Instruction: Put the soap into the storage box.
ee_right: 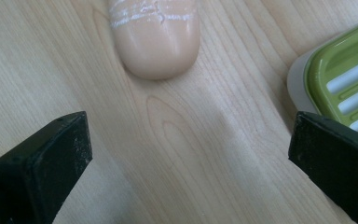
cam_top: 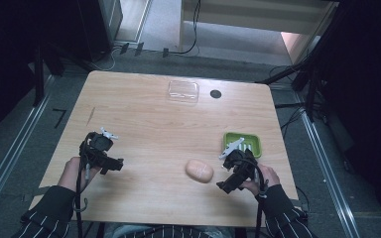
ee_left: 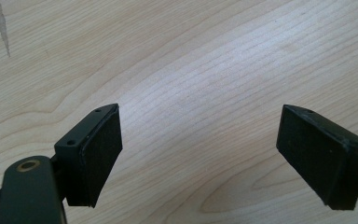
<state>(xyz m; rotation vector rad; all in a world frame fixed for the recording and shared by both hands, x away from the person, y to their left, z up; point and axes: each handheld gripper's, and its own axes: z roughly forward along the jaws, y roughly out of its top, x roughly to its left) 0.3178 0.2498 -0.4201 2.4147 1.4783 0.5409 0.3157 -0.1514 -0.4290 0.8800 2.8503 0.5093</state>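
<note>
The pale wooden table (cam_top: 144, 114), a rounded-corner slab with fine straight grain, shows whole in the high view, while the two gripper views give only close patches of its grain; the left gripper view adds a dark narrow streak (ee_left: 1, 28) in the wood at its 11 o'clock. From above, a clear shallow plastic tray (cam_top: 183, 91) lies near the table's 12 o'clock edge, with a small black round disc (cam_top: 216, 93) just beside it at 3 o'clock. The green soap dish (cam_top: 242, 144), rectangular and glossy, sits at the table's 4 o'clock; the right gripper view shows its pale slotted ribs (ee_right: 349, 91) and a grey base rim, detail lost from above. The soap bar (cam_top: 200, 170), a smooth peach oval, lies at the table's 5 o'clock, near the dish and apart from it; up close its top carries whitish scuffs (ee_right: 154, 32). The right gripper (ee_right: 186, 154) hovers with jaws wide apart, nothing between them, the soap at its 12 o'clock. The left gripper (ee_left: 200, 154), at the table's 8 o'clock, has matte black padded jaws also spread over bare wood.
</note>
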